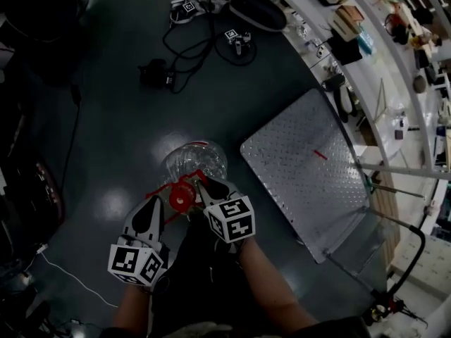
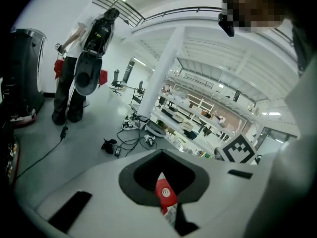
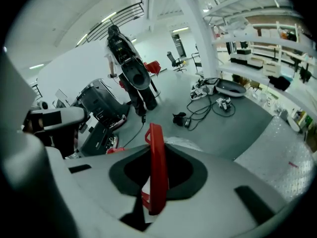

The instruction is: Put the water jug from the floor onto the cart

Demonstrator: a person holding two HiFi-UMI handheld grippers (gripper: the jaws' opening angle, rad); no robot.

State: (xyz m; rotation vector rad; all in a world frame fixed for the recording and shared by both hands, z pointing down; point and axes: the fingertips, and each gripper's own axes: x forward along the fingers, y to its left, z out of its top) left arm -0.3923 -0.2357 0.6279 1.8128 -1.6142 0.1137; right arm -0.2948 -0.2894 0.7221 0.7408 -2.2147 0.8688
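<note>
Clamped narrow on the red handle [image 3: 157, 167] with the right gripper [image 1: 204, 187]; pinched the left gripper [image 1: 165, 204] shut on a red tab [image 2: 165, 192]. Held the water jug [image 1: 196, 159] just left of the cart [image 1: 303, 160], not over its deck. Needed firm grips, jug upright, base lifted clear of the cart's edge before crossing.

water jug [image 1: 194, 159]: clear glossy plastic | handle [image 3: 157, 167]: smooth red plastic | cart [image 1: 289, 171] deck: studded bare metal, matt | floor [image 1: 106, 118]: smooth, glossy, reflecting lights
</note>
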